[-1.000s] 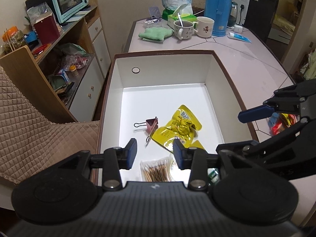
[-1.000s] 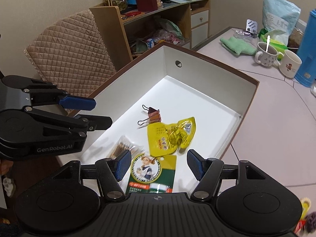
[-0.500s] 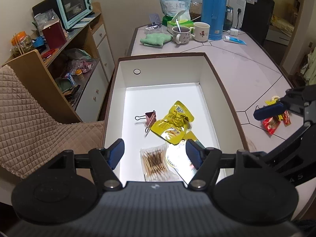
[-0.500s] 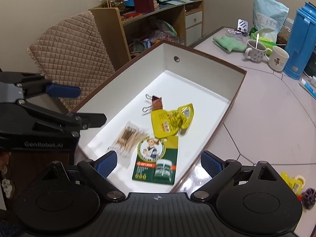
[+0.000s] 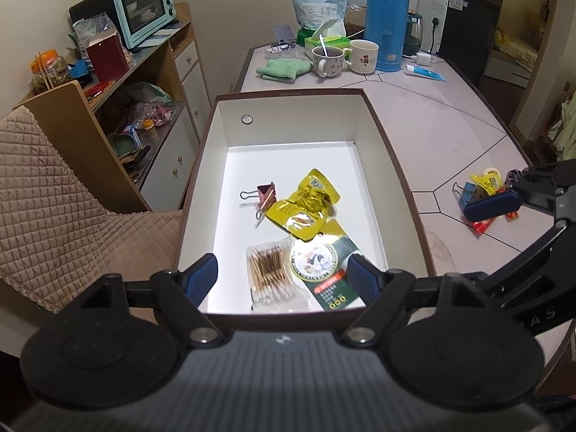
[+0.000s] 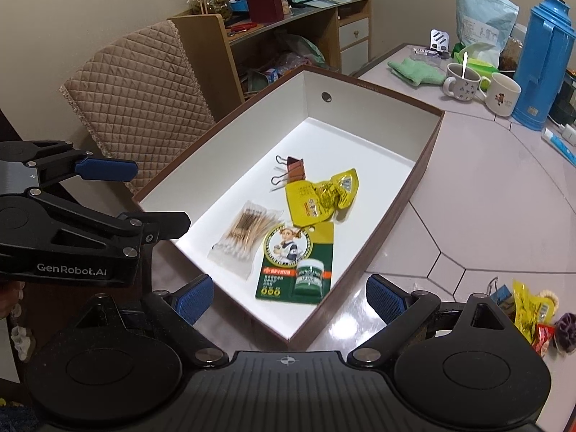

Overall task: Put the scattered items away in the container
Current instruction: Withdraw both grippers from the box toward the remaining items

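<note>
left wrist view: the box (image 5: 381,133) sits open on the table (image 5: 450,115), brown outside, white inside. in it: a binder clip (image 5: 264,196) mid-floor, a yellow packet (image 5: 306,205) touching the clip's right side, a bag of cotton swabs (image 5: 270,270) at the box's near end, and a green balm card (image 5: 324,270) just right of the swabs, its top tucked under the packet.

changes vs a second ago: your left gripper (image 5: 282,277) had its pads close together right above the swabs; its jaws have just been opening and it now sits back over the box's near wall. your right gripper (image 6: 289,297) was above the balm card; its jaws have just been opening too and it now hangs past the box's near corner. both items lie flat on the box floor.

jaws: both spread wide, nothing between the pads. swabs and card lie beyond the left fingertips, inside the box. the card lies ahead of the right gripper, no contact.

still outside the box: a small pile of loose items (image 5: 482,194) on the table to its right, near the right gripper.
</note>
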`<state>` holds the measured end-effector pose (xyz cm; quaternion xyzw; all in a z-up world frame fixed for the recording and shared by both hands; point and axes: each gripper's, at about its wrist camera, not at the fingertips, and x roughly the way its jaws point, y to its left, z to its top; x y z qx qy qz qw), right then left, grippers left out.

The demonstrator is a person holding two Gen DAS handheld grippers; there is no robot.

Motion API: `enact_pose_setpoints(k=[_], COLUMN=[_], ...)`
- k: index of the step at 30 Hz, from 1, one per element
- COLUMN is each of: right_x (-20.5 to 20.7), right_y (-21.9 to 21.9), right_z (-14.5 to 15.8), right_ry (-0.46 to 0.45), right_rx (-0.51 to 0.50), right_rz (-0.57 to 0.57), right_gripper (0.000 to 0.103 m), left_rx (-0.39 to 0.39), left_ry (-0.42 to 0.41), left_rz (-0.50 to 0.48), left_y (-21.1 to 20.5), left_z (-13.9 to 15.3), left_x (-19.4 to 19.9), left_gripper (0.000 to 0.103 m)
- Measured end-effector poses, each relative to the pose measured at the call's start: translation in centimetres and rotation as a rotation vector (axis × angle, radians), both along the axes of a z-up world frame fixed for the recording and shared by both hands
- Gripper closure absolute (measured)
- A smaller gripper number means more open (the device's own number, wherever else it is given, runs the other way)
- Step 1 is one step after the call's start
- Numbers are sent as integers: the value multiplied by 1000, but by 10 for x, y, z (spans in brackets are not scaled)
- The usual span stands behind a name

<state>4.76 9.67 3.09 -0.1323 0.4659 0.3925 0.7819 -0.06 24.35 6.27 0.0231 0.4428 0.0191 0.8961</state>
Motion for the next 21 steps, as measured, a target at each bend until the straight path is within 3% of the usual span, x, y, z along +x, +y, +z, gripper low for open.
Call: enact_pose_setpoints(k=[21], right_x=[-20], right_y=[-50], right_z=[7], right_ry=[32], right_rx=[15], right_rz=[24], right_gripper=[9], left_rx=[-19], left_ry=[25], left_rz=[88], left_y=[-40], left_z=[-1], left_x=[-38], left_gripper=[23])
